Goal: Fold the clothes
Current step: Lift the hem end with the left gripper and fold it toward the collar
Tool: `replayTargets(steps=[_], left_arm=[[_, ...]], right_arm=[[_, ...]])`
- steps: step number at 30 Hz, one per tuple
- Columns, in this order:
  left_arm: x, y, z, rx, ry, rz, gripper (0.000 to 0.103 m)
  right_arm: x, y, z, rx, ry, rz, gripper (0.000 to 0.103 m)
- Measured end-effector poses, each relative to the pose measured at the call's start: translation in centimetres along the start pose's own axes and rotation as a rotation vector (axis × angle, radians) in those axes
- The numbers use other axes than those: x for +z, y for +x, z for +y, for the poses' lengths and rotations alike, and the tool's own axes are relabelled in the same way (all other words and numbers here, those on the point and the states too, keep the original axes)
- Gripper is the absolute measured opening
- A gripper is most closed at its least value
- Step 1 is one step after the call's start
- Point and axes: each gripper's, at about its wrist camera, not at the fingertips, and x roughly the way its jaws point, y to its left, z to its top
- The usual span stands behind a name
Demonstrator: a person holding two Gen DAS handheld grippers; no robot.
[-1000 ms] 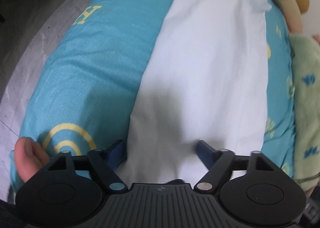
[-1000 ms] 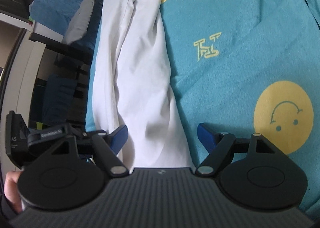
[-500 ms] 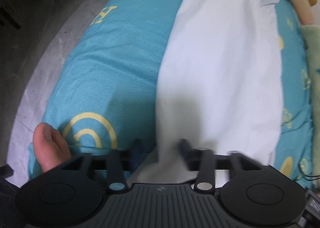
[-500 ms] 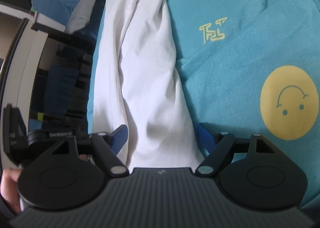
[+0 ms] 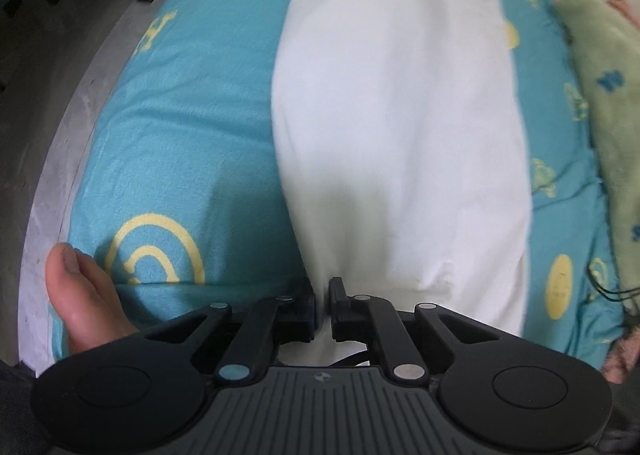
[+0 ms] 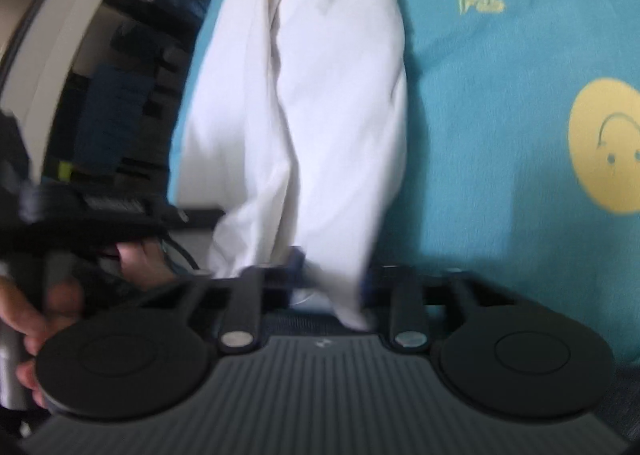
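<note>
1. White garment (image 5: 396, 127) lies lengthwise on the teal blanket (image 5: 188, 143), a long folded strip running away from both cameras. Blanket as landmark: yellow ring print, letter print and smiley print on it.
2. Left gripper (image 5: 323, 305): jaws have just been closing and now stand nearly together, pinching the near edge of the white garment. Cloth puckers into the narrow gap between them.
3. Right gripper (image 6: 332, 275): jaws have just been closing. They stand narrow, with a bunched fold of the white garment (image 6: 308, 127) between them; frame is blurred, but the cloth runs down through the gap and the jaws press on it.
4. In the left wrist view, the garment's near end sits just right of the blanket's yellow ring print (image 5: 154, 251). A bare toe (image 5: 74, 287) rests at the blanket's left edge, beside that ring.
5. A green blanket (image 5: 600, 103) with blue marks lies along the teal blanket's right side.
6. In the right wrist view, the garment lies left of the blanket's smiley print (image 6: 608, 145); a hand (image 6: 36, 315) holds dark hardware off the blanket's left edge.
</note>
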Motion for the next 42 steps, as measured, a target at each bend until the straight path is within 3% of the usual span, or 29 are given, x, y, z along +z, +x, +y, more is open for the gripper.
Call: replayTargets(steps=[2, 5, 12, 18, 26, 30, 35, 42], left_arm=[[-0.3, -1.8, 0.4, -0.053, -0.012, -0.051, 0.007], [0.0, -4.5, 2.0, -0.184, -0.098, -0.122, 0.006], [2.5, -11.8, 3.4, -0.537, -0.235, -0.279, 0.006], [1.4, -15.9, 3.5, -0.662, -0.210, -0.355, 0.006], [-4.1, -12.7, 6.9, -0.659, -0.220, -0.279, 0.005], [-3.1, -10.7, 7.0, -0.633, -0.227, -0.241, 0.005], [1.7, -9.7, 5.7, -0.600, -0.234, -0.274, 0.006], [11.7, -7.1, 1.0, -0.469, -0.197, -0.487, 0.006]], right_arm=[[-0.1, -0.8, 0.6, 0.005, -0.009, -0.019, 0.011], [0.4, -3.0, 1.2, 0.043, -0.007, -0.076, 0.010], [3.4, -13.7, 2.5, 0.194, 0.034, -0.351, 0.009], [3.6, -20.5, 4.8, 0.231, -0.027, -0.501, 0.008], [-2.5, -20.6, 2.7, 0.242, -0.005, -0.481, 0.008], [-3.5, -18.8, 0.8, 0.260, 0.064, -0.465, 0.008], [1.1, -17.7, 0.2, 0.267, 0.106, -0.525, 0.008], [12.1, -13.4, 0.6, 0.176, 0.089, -0.609, 0.008]])
